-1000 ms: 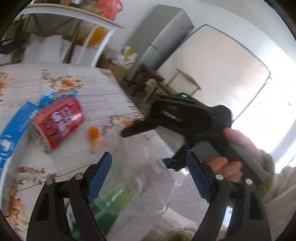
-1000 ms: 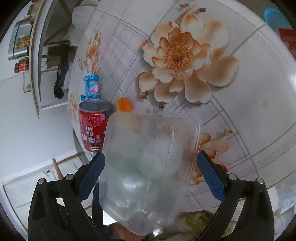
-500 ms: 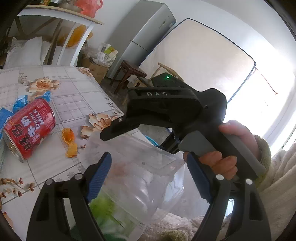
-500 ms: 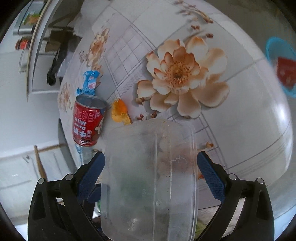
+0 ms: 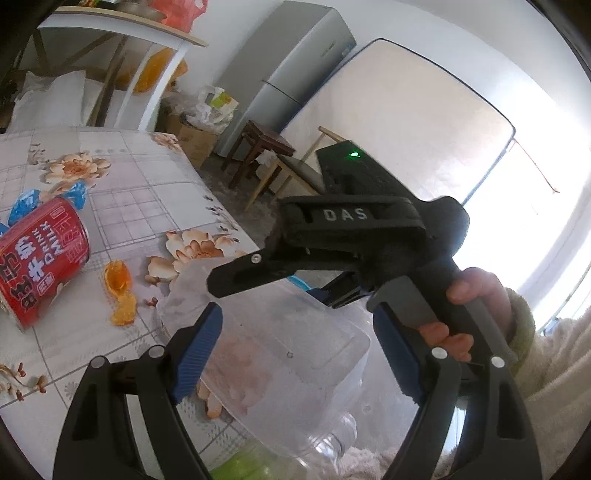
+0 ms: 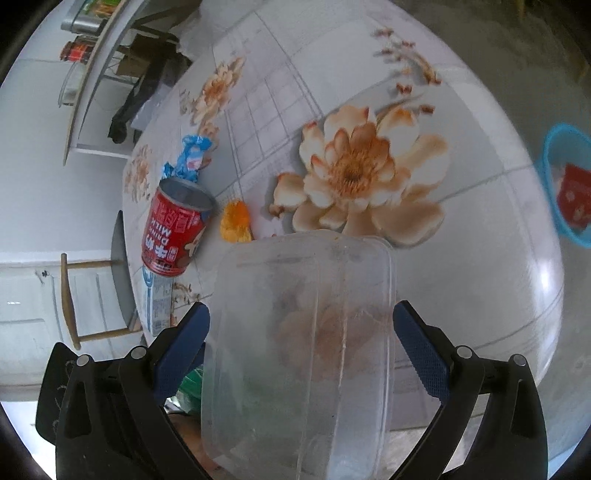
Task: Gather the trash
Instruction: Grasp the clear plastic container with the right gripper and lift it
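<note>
A clear plastic container sits between the fingers of my right gripper; the blue pads stand at its sides, and contact is unclear. It also shows in the left wrist view, between the wide-open fingers of my left gripper, which do not touch it. The right gripper's body is above it. On the flowered table lie a red milk can on its side, orange peel, a blue wrapper and a carton.
A blue bin with red trash stands on the floor beyond the table's edge. A green bottle shows under the container. A fridge, a stool, a chair and a shelf stand behind.
The container has tilted and swung over the table edge, held with the right gripper. The left view has turned toward the room. The can and peel lie where they were.
</note>
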Available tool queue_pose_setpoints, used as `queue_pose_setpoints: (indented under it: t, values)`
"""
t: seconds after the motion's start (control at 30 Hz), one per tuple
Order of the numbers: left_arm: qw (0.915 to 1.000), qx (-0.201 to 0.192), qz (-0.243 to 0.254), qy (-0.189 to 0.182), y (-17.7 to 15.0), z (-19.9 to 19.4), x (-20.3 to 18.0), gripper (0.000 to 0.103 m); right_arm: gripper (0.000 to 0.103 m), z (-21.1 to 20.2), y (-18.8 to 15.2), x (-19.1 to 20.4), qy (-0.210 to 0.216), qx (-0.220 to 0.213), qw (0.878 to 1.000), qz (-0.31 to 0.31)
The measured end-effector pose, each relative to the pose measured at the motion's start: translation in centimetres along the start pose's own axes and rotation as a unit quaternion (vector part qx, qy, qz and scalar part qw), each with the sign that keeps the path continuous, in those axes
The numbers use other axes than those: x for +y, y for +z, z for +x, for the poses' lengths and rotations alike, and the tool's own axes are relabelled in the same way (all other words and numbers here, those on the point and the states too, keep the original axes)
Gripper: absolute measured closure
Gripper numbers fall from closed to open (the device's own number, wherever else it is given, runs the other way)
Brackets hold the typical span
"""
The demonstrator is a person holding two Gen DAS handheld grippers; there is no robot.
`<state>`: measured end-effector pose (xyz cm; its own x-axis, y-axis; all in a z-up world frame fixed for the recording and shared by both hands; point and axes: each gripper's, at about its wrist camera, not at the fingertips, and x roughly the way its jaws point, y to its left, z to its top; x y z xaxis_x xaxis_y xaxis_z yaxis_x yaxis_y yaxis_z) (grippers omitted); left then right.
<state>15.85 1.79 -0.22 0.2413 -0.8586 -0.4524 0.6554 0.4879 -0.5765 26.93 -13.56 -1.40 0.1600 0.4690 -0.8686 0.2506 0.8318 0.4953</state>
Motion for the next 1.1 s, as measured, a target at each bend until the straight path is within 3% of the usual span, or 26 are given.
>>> queue_pose_setpoints:
  t: [0.23,0.33,0.83,1.1]
  values:
    - [0.9995,-0.007,-0.020,0.025,0.6,1.6,0.8,0.022,0.010,-0.7,0.4,0.9,-0.032,-0.043,0.996,-0.075]
    - [0.9995,-0.005,-0.006,0.029,0.7,1.9,0.4,0.020,0.010,-1.1,0.3,1.2,-0.046,-0.059,0.992,-0.100]
    - [0.9985,0.003,-0.019,0.051,-1.3,-0.7,1.8,0.019,0.010,-1.6,0.6,-0.6,-0.035,-0.072,0.993,-0.086]
    - [0.9957,-0.033,-0.025,0.083,-2.2,-5.7,0.8,0.019,0.009,-0.7,0.3,0.5,-0.055,-0.083,0.991,-0.093]
